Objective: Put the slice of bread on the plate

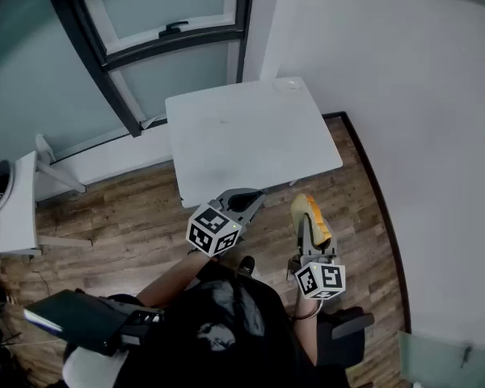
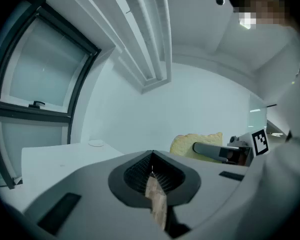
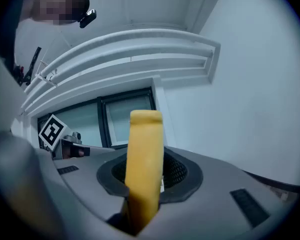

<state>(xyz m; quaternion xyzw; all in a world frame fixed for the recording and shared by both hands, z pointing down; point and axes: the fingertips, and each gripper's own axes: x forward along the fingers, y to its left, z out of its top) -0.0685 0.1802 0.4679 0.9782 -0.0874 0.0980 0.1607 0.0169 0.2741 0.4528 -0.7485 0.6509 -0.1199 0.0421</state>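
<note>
A yellow slice of bread (image 1: 314,214) stands on edge between the jaws of my right gripper (image 1: 306,226), which is shut on it above the wooden floor, just short of the white table's (image 1: 250,136) near edge. In the right gripper view the bread (image 3: 145,164) rises upright out of the jaws. A small white round plate (image 1: 289,85) lies at the table's far right corner, and it also shows in the left gripper view (image 2: 96,143). My left gripper (image 1: 254,197) hovers at the table's near edge with its jaws together and nothing held (image 2: 150,160). Its view shows the bread (image 2: 197,141) to the right.
A black-framed window (image 1: 137,47) runs behind the table and a white wall (image 1: 420,95) stands to the right. A second white table (image 1: 16,208) sits at the far left. A dark flat device (image 1: 73,318) rests by the person's lap, and a chair (image 1: 347,330) is at the lower right.
</note>
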